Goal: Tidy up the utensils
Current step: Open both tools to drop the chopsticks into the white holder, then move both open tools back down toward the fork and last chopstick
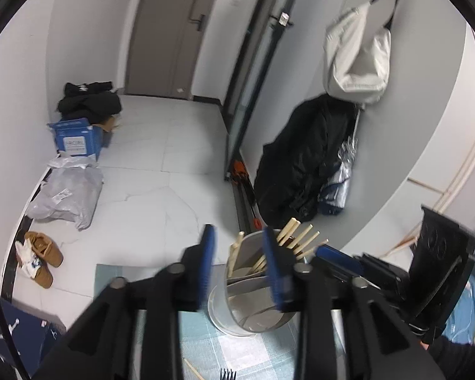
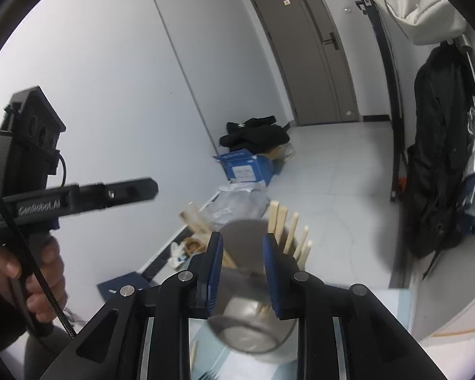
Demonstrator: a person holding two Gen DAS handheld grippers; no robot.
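A grey metal utensil holder (image 1: 253,294) stands on a checked cloth (image 1: 237,351) and holds several wooden chopsticks (image 1: 296,234). My left gripper (image 1: 237,269) is open just above and in front of the holder, with nothing between its blue pads. My right gripper (image 2: 242,272) is open too, its jaws on either side of the holder (image 2: 247,304); chopsticks (image 2: 288,234) stick up behind it. A loose chopstick (image 1: 193,370) and black fork tines (image 1: 228,373) lie on the cloth at the bottom edge. Each gripper shows in the other's view (image 1: 342,258).
The table edge drops to a tiled floor (image 1: 161,171). A blue box (image 1: 77,139), a grey bag (image 1: 66,196) and brown shoes (image 1: 44,256) lie along the wall. A black coat (image 1: 304,158) and white bag (image 1: 357,53) hang at right.
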